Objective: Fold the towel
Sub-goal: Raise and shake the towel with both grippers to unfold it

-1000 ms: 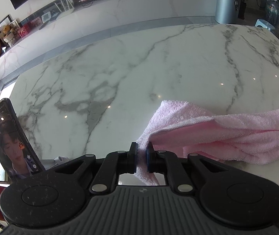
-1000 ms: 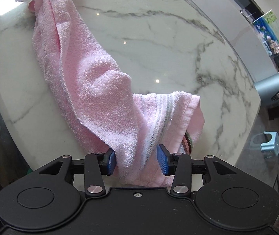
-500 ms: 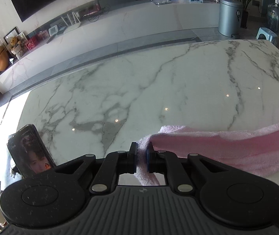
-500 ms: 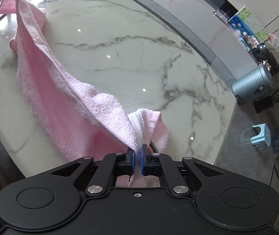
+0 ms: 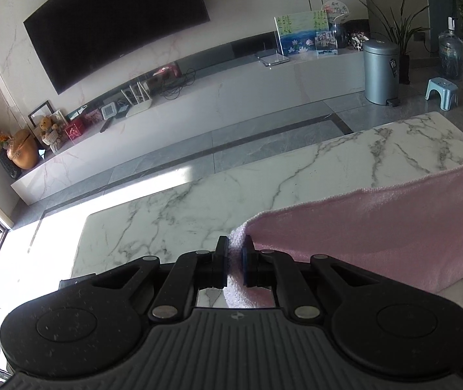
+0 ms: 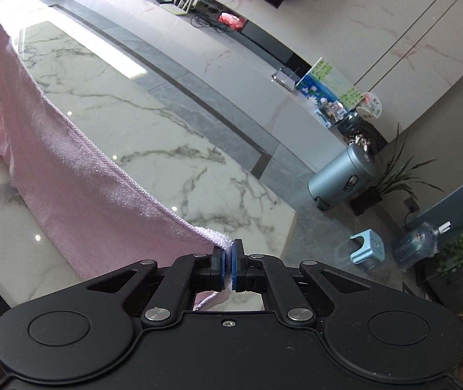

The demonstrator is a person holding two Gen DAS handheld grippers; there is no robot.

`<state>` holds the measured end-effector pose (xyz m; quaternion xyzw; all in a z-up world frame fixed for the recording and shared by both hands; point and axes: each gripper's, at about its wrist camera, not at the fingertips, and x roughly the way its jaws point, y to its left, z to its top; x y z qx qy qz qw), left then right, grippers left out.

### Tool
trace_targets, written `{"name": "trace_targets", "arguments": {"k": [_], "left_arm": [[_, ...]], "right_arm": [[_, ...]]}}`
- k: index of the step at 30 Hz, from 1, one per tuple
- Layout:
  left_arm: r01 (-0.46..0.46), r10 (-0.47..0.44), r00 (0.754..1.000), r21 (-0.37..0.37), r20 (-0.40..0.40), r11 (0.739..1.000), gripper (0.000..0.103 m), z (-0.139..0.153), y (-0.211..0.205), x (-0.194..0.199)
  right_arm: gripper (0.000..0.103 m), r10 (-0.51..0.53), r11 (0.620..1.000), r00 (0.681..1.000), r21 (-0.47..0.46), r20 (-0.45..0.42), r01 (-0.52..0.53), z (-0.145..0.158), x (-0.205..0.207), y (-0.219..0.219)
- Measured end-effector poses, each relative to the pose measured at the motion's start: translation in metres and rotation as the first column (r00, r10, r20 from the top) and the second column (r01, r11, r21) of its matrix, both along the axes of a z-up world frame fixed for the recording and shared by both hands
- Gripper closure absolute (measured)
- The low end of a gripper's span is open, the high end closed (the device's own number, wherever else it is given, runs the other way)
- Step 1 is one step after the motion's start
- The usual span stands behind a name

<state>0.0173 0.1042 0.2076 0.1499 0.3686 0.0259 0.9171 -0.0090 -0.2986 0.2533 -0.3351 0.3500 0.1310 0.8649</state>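
- The left gripper (image 5: pixel 234 261) sits at the lower centre of the left wrist view, its jaws pressed together on a corner of the pink towel (image 5: pixel 377 224), with a tuft of terry poking up between the pads.
- The right gripper (image 6: pixel 229 265) sits at the lower centre of the right wrist view and pinches the towel's other top corner, the white hemmed edge running into the narrow gap between the blue pads.
- From the right gripper the towel stretches up and left across the frame to the upper left edge, where the left gripper shows as a small dark tip holding the far corner.
- The top edge is held up in the air between the two grippers. The lower part sags to the marble table (image 6: pixel 153 149) and appears to rest on it at the left of the right wrist view.
- Judged step: the towel is lifted and spread by two corners, ready for the first fold; no fold looks made yet.
- The next move likely calls for keeping both pinches firm and the top edge taut, then carrying the held corners over to meet the lower edge.
- Count: one towel, two grippers, one table.
- Beyond the table, at the right of the right wrist view: one grey bin (image 6: pixel 342 175), one blue stool (image 6: pixel 366 250) and one water bottle (image 6: pixel 415 243).
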Motion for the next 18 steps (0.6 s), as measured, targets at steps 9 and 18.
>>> {"name": "trace_targets", "arguments": {"k": [9, 18], "left_arm": [[0.043, -0.049, 0.995, 0.074, 0.084, 0.996, 0.097, 0.047, -0.013, -0.033], [0.069, -0.082, 0.991, 0.120, 0.107, 0.990, 0.097, 0.061, -0.024, -0.041]], "right_arm": [[0.101, 0.008, 1.000, 0.996, -0.003, 0.088, -0.007, 0.052, -0.054, -0.010], [0.101, -0.001, 1.000, 0.992, 0.005, 0.130, 0.001, 0.078, -0.074, -0.019]]}}
